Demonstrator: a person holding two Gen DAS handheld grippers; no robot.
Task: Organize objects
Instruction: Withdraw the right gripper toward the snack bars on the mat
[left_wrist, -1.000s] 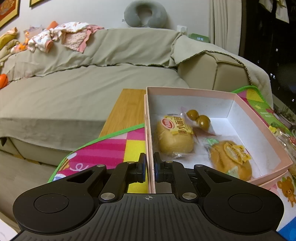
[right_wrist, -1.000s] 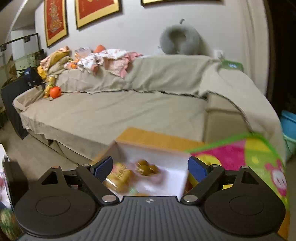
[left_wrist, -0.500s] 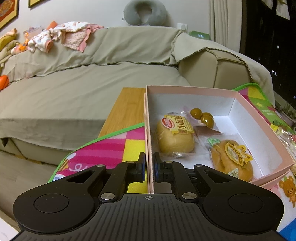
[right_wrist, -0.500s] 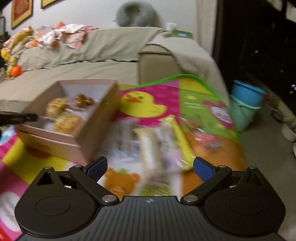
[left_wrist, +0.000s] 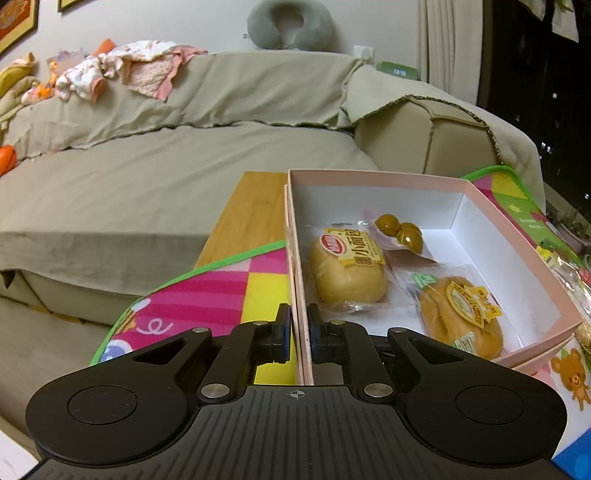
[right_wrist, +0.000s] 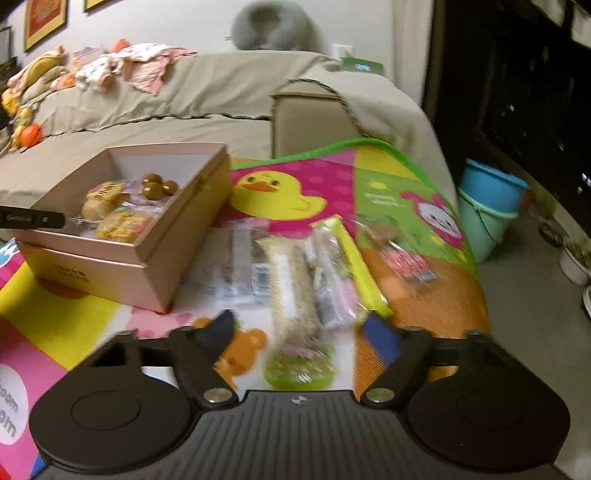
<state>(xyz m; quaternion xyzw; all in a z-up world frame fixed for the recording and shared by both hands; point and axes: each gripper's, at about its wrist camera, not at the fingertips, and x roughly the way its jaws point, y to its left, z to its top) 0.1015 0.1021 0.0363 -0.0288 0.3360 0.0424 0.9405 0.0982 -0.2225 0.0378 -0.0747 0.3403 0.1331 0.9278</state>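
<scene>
On the worktop, my left tool (left_wrist: 300, 332) is clamped on the pink box's (left_wrist: 376, 177) near wall; my right tool (right_wrist: 301, 334), jaws just narrowing, straddles a snack packet (right_wrist: 293, 291) without gripping it.

Home living room, covered sofa (left_wrist: 155, 155), children's play mat (right_wrist: 332, 184)

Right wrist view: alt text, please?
The right hand-held gripper, jaws just closing, straddles a long beige snack packet among wrapped snacks on a colourful cartoon mat; an open pink cardboard box holding snacks sits left.
</scene>
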